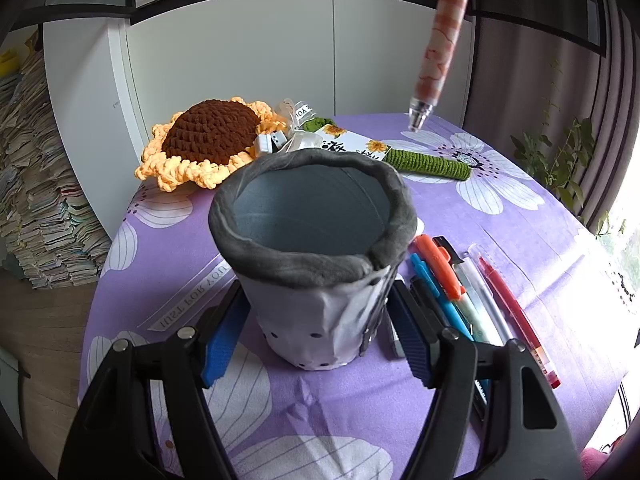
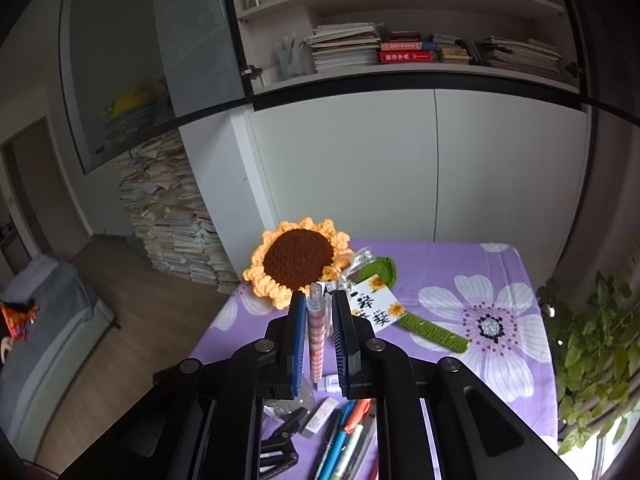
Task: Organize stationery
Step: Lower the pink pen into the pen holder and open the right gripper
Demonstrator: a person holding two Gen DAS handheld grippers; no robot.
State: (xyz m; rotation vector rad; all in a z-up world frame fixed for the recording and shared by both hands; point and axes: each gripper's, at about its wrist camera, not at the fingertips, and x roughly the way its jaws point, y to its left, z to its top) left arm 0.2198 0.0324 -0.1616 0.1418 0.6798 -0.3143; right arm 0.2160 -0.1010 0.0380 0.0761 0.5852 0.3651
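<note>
My left gripper (image 1: 316, 340) is shut on a grey fabric pen cup (image 1: 312, 236), its blue pads (image 1: 222, 336) pressed against the cup's lower sides. The cup stands upright on the purple flowered tablecloth (image 1: 500, 248), and what shows of its inside is empty. My right gripper (image 2: 319, 300) is shut on an orange-and-white patterned pen (image 2: 315, 336). In the left wrist view that pen (image 1: 440, 40) hangs in the air above and to the right of the cup, clear tip pointing down. Several pens (image 1: 460, 292) lie on the cloth right of the cup, and they also show below the right gripper as pens (image 2: 344, 432).
A crochet sunflower (image 1: 204, 144) with a green stem (image 1: 428, 162) and a printed card (image 2: 374, 304) lies at the table's far side. Black clips (image 2: 280, 436) and a small eraser (image 2: 320, 416) lie near the pens. A leafy plant (image 2: 592, 360) stands right of the table, white cabinets behind.
</note>
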